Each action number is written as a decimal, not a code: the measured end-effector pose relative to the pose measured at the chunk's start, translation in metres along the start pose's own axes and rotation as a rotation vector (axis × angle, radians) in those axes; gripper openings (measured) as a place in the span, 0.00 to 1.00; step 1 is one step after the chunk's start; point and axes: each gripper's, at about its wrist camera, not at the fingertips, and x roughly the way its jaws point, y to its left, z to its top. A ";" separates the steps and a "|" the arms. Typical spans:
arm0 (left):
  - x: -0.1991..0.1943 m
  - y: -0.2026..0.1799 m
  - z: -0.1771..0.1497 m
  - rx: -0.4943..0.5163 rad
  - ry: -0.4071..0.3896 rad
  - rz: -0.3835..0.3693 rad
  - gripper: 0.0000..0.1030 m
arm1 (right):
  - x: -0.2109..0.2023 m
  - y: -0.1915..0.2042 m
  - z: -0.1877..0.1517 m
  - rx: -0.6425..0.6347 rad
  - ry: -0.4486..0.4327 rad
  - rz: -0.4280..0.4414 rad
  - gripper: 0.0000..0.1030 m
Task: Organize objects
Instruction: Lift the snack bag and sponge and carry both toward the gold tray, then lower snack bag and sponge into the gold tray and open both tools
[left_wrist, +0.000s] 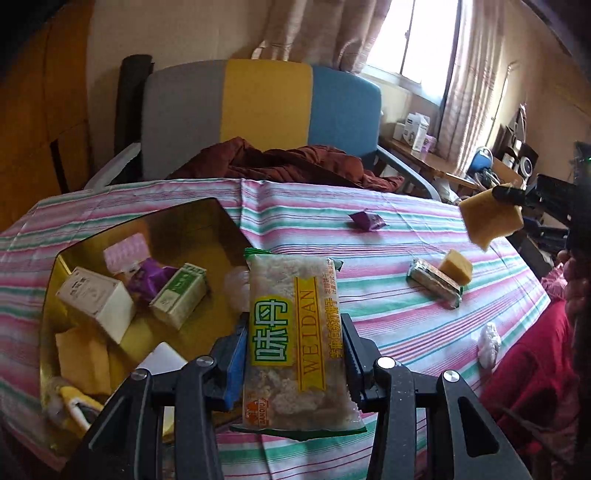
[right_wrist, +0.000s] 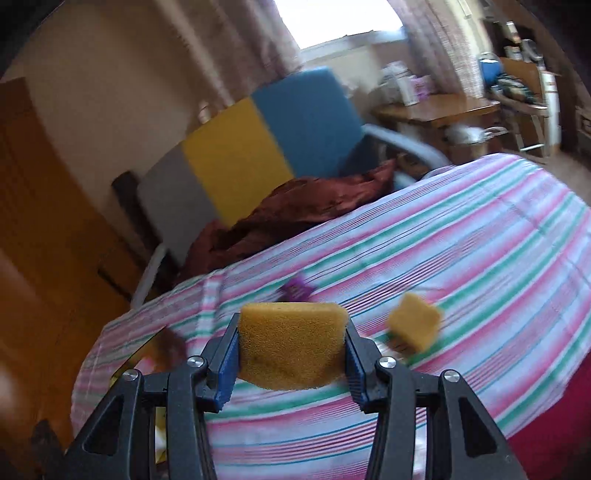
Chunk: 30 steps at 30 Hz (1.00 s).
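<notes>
The left tongs (left_wrist: 295, 354) are clenched on a snack packet (left_wrist: 295, 343), its long sides pressed between the blue pads, so that it stands up lengthwise above the striped tabletop (left_wrist: 406, 317). Just left of these tongs lies a gold tray (left_wrist: 192, 218) holding small boxes, a purple wrapper and yellow pieces. Ahead and to their right, on the cloth, a foil-wrapped bar (left_wrist: 436, 288) lies touching a yellow sponge piece (left_wrist: 456, 266); farther ahead sits a purple candy (left_wrist: 367, 220), and off to the right a white crumpled wad (left_wrist: 488, 344).

The right tongs (right_wrist: 291, 347) grasp a yellow sponge (right_wrist: 291, 343), squeezed between both pads and lifted off the tabletop. The left wrist view shows it in the air, up at the right.

Beyond the tabletop stands a grey, yellow and blue chair (left_wrist: 266, 103) with dark red cloth (left_wrist: 291, 162) on its seat.
</notes>
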 end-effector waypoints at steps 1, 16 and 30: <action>-0.003 0.007 -0.001 -0.016 -0.003 0.006 0.44 | 0.006 0.011 -0.004 -0.021 0.025 0.023 0.47; -0.033 0.126 -0.029 -0.282 -0.008 0.151 0.44 | 0.095 0.172 -0.071 -0.314 0.298 0.255 0.47; -0.024 0.136 -0.019 -0.295 -0.010 0.112 0.44 | 0.122 0.208 -0.088 -0.415 0.382 0.262 0.47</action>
